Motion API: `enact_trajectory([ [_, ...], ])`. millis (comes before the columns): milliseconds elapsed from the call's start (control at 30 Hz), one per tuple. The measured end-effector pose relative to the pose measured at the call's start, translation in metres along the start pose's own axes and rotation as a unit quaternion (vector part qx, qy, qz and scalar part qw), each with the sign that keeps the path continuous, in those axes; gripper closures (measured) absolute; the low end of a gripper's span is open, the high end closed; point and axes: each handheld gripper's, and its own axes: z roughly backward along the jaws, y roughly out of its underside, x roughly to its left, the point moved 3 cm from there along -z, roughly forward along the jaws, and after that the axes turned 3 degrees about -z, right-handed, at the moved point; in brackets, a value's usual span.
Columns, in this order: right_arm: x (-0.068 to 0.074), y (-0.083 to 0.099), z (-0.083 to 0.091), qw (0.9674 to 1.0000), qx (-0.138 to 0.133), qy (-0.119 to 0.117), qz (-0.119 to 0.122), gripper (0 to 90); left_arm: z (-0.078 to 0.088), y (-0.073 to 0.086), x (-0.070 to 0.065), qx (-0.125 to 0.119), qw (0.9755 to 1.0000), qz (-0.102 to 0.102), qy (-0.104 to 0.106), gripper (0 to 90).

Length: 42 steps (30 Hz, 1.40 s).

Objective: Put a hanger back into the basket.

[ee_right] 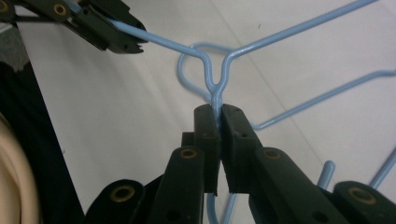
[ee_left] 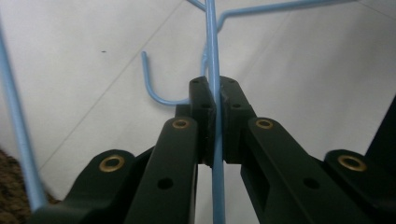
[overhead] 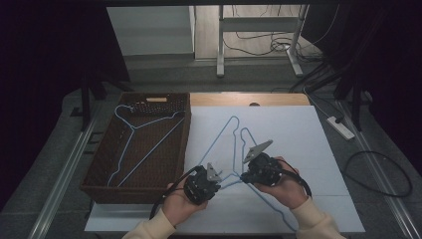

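Note:
Two light blue wire hangers lie crossed on the white table top (overhead: 308, 149). My right gripper (ee_right: 215, 114) is shut on the twisted neck of one hanger (ee_right: 280, 35), just below where its two arms split. My left gripper (ee_left: 214, 93) is shut on a wire arm of that same hanger (ee_left: 214, 46) and shows at the upper left of the right gripper view (ee_right: 126, 39). In the high view both hands hold the left gripper (overhead: 220, 183) and the right gripper (overhead: 245, 177) close together near the table's front. The hook of the other hanger (ee_right: 327, 173) pokes up beside my right jaws.
A brown wicker basket (overhead: 99, 164) stands at the table's left with another blue hanger (overhead: 149, 144) lying inside it. Table legs and cables are on the floor beyond the far edge. A power strip (overhead: 341, 127) lies on the floor at the right.

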Motion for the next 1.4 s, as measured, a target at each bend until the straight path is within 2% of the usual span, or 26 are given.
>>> enact_trajectory([
  [33, -0.001, -0.002, 0.005, 0.9997, -0.025, -0.004, -0.005, 82.5, 0.0, 0.0, 0.001, -0.005, 1.0, 0.006, 0.001, 85.6],
  [100, -0.002, -0.003, 0.01, 0.999, -0.043, 0.0, -0.01, 79.0, 0.001, 0.001, 0.001, -0.006, 0.9999, 0.008, 0.003, 85.7],
  [200, -0.003, -0.005, 0.022, 0.9957, -0.092, 0.01, -0.014, 60.9, 0.004, 0.0, 0.0, -0.011, 0.9999, 0.004, -0.002, 85.7],
  [233, -0.004, -0.006, 0.026, 0.9934, -0.113, 0.011, -0.018, 56.8, 0.006, -0.001, 0.0, -0.013, 0.9999, 0.004, -0.003, 85.7],
  [333, -0.009, -0.006, 0.043, 0.9836, -0.177, 0.009, -0.036, 51.6, 0.01, -0.001, 0.001, -0.02, 0.9998, 0.008, -0.003, 85.8],
  [400, -0.014, -0.004, 0.055, 0.9747, -0.216, -0.003, -0.059, 48.7, 0.012, -0.001, 0.003, -0.024, 0.9996, 0.013, -0.002, 85.8],
  [467, -0.02, 0.0, 0.065, 0.9656, -0.249, -0.003, -0.076, 46.2, 0.016, 0.0, 0.005, -0.029, 0.9994, 0.018, -0.004, 85.8],
  [533, -0.026, 0.005, 0.073, 0.9602, -0.266, 0.001, -0.085, 44.0, 0.021, 0.0, 0.008, -0.034, 0.9991, 0.022, -0.005, 85.8],
  [633, -0.033, 0.015, 0.081, 0.9563, -0.279, 0.003, -0.088, 43.1, 0.031, -0.001, 0.011, -0.048, 0.9984, 0.03, -0.003, 85.7],
  [700, -0.039, 0.023, 0.085, 0.9533, -0.285, 0.005, -0.099, 41.9, 0.036, -0.001, 0.012, -0.056, 0.9979, 0.033, 0.0, 85.7],
  [767, -0.044, 0.033, 0.089, 0.9511, -0.289, 0.019, -0.108, 41.0, 0.041, -0.002, 0.012, -0.064, 0.9974, 0.034, 0.006, 85.8],
  [833, -0.049, 0.043, 0.089, 0.9518, -0.283, 0.026, -0.116, 39.8, 0.047, -0.002, 0.013, -0.072, 0.9968, 0.034, 0.009, 85.8],
  [900, -0.053, 0.051, 0.088, 0.9538, -0.274, 0.035, -0.119, 38.5, 0.054, -0.003, 0.014, -0.081, 0.996, 0.036, 0.01, 85.8],
  [1033, -0.059, 0.065, 0.08, 0.9558, -0.263, 0.043, -0.124, 34.9, 0.067, -0.003, 0.018, -0.103, 0.9937, 0.043, 0.013, 85.8],
  [1200, -0.064, 0.076, 0.065, 0.9575, -0.255, 0.05, -0.126, 33.2, 0.083, -0.002, 0.026, -0.138, 0.9882, 0.056, 0.037, 85.8],
  [1267, -0.064, 0.079, 0.06, 0.9596, -0.249, 0.049, -0.121, 33.2, 0.089, -0.001, 0.03, -0.149, 0.9862, 0.058, 0.04, 85.8],
  [1400, -0.062, 0.082, 0.053, 0.9604, -0.249, 0.058, -0.112, 32.5, 0.102, 0.002, 0.037, -0.169, 0.9827, 0.064, 0.041, 85.8],
])
